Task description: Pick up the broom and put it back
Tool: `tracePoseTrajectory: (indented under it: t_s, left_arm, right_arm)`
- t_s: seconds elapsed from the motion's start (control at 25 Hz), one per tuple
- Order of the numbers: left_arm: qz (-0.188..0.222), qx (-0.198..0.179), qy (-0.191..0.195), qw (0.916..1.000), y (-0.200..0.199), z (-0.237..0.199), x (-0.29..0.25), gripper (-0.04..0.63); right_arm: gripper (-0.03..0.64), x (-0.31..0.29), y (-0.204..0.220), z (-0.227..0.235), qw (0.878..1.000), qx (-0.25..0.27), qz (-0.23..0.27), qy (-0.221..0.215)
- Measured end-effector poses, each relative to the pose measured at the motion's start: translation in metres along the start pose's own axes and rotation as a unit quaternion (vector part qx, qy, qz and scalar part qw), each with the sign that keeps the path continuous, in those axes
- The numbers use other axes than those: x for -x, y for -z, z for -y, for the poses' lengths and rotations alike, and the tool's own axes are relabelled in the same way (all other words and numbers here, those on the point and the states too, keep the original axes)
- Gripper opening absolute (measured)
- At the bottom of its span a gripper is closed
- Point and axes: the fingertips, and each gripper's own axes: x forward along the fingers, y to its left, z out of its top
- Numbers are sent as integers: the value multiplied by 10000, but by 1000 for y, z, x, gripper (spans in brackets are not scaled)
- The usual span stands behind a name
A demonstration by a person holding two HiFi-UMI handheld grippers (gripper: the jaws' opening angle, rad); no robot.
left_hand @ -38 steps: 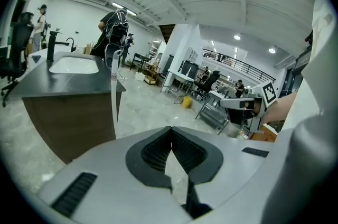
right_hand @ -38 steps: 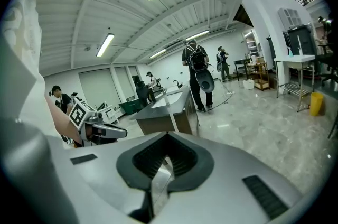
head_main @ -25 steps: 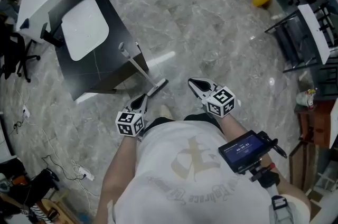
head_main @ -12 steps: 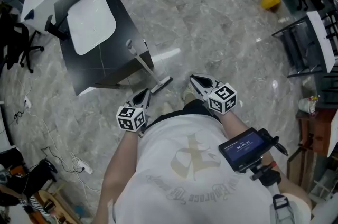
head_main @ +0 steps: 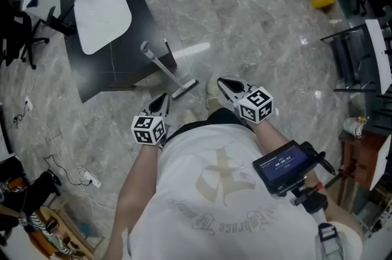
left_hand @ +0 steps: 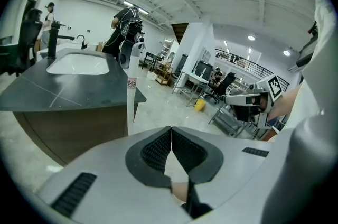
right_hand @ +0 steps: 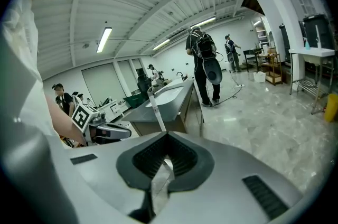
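The broom [head_main: 165, 70] leaned on the near edge of the dark tabletop [head_main: 92, 72], its head on the floor [head_main: 257, 19]. The left tongs [head_main: 163, 98] and the right tongs [head_main: 222, 81] hung near it, both pressed shut on nothing. The step looked like the reach, best done by spreading one pair early and closing squarely across the bare handle [head_main: 155, 59], lest the leaning broom slide. Only the head view showed the broom's head on the floor; the left gripper view showed a labelled band [left_hand: 131, 83] high on the handle, and the right gripper view showed people [right_hand: 203, 67] beyond the sink [right_hand: 169, 92].
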Motion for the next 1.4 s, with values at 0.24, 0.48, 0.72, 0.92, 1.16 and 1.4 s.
tracePoseTrajectory:
  t_s: [0.24,0.48,0.72,0.92,1.16,1.4]
  left_arm:
    - [-2,381,-270,9989,-1,-10,-23,14]
    - [18,673,-643,9957,-13,-28,-62,14]
    - [-139,852,-955,9917,3,-44,-61,14]
    - [-360,1074,-1388,9838,13,-73,-75,44]
    - [-623,1349,-1704,9741,25,-101,-96,137]
    - [-803,1289,-1828,9714,31,-120,-108,215]
  right_arm:
    - [17,2,4,26,9998,-93,-192,-3]
    - [17,-3,-1,66,9992,-178,-366,-64]
    - [17,-3,-2,63,9988,-110,-460,-110]
    - [17,-5,-8,71,9987,-83,-485,-103]
    - [17,6,-9,92,9986,-101,-510,69]
    - [17,17,-5,112,9978,-155,-589,270]
